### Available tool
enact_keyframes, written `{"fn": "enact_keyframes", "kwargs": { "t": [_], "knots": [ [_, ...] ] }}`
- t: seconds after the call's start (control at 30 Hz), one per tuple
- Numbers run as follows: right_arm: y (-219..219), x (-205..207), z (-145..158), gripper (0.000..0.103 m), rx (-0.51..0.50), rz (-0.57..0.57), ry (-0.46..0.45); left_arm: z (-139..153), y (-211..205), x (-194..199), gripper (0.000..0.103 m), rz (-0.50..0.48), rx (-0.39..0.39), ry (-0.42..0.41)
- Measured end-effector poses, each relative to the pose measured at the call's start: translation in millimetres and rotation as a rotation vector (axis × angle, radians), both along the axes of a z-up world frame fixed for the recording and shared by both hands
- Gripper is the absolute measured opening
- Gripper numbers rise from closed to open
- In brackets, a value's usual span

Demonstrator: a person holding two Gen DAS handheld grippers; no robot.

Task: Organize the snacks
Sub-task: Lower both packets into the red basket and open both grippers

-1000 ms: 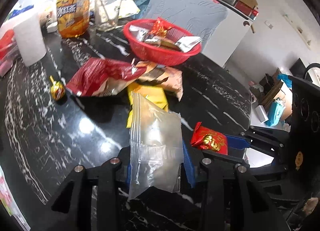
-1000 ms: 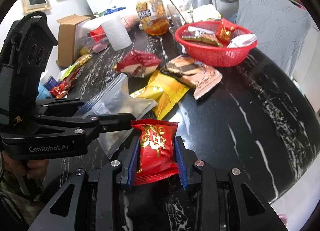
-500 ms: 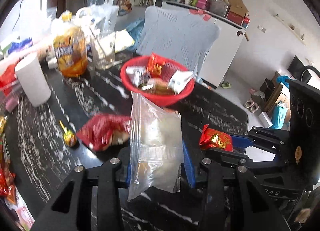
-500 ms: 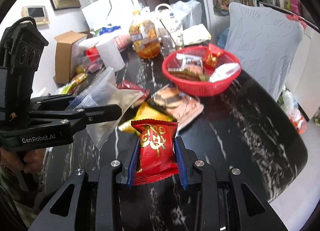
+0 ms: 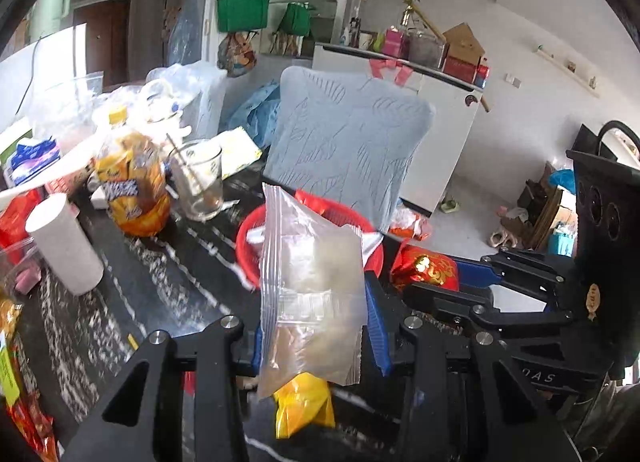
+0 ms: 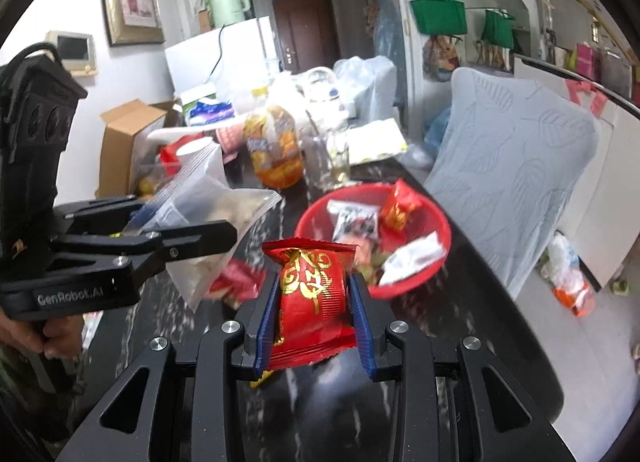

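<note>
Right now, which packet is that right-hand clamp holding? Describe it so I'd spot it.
Find the black marble table with the red basket. In front of the basket, the right gripper pinches a red packet between blue pads. Unlike the clear bag beside it, it bears gold lettering.

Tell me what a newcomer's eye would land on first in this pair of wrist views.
Each gripper is shut on a snack. The left gripper holds a clear zip bag upright in the middle of its view, and the right gripper clamps a red packet with gold lettering. Just beyond both sits a red basket of wrapped snacks on the black marble table, near a pale blue chair back.
</note>
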State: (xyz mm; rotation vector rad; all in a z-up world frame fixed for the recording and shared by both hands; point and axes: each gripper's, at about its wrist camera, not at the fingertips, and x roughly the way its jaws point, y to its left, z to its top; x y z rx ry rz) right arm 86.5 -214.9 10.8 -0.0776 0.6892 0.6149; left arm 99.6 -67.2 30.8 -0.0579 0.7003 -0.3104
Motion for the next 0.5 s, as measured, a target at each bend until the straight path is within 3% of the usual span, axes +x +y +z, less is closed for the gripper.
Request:
{"fn": "enact_keyframes", "kwargs": {
  "t": [0.23, 0.5],
  "knots": [
    [-3, 30, 15, 0.034, 0.000, -0.024, -0.042, 6, 1, 26, 0.039, 0.020, 0.009, -0.018],
    [4, 73, 5, 0.034, -0.035, -0.028, -0.049, -11, 3, 56, 0.039, 0.031, -0.001, 0.031]
  ]
}}
